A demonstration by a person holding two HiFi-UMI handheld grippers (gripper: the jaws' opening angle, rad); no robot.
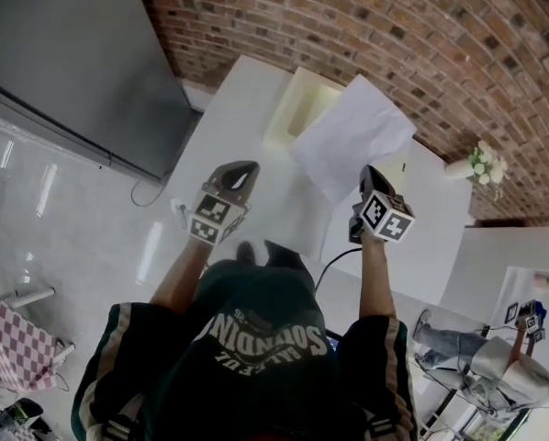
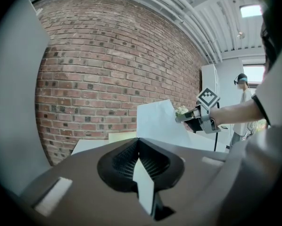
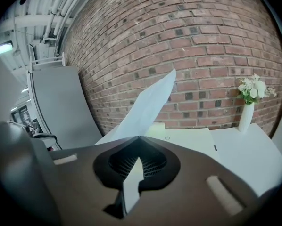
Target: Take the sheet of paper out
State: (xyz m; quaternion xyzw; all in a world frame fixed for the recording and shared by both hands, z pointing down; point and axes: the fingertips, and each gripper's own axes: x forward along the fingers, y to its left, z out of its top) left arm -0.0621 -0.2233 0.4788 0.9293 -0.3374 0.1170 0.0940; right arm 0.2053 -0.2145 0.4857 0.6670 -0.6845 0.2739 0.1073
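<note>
One white tabletop (image 1: 242,122) carries everything here, set against a brick wall. The sheet of paper (image 1: 348,145) is the largest loose thing. It hangs in the air over the far middle of the tabletop, tilted, with one corner up and no part seen resting on anything. The cream holder (image 1: 297,108) lies flat at the far edge, just beside and partly under the sheet as the head view shows it, and looks empty from above.

The right gripper (image 1: 367,173) has its jaws pressed together on the near edge of the sheet, which rises from the tips in the right gripper view. The left gripper (image 1: 243,173) hovers over the near left part of the tabletop. Its jaws are closed with nothing showing past them. A small vase of flowers (image 1: 476,165) stands near the far right corner.

By my reading, the pulling-out step is all but finished, since the sheet appears free of the holder. The next move probably calls for a steady pinch while the limp sheet is carried to a bare patch of tabletop, kept away from the vase.
</note>
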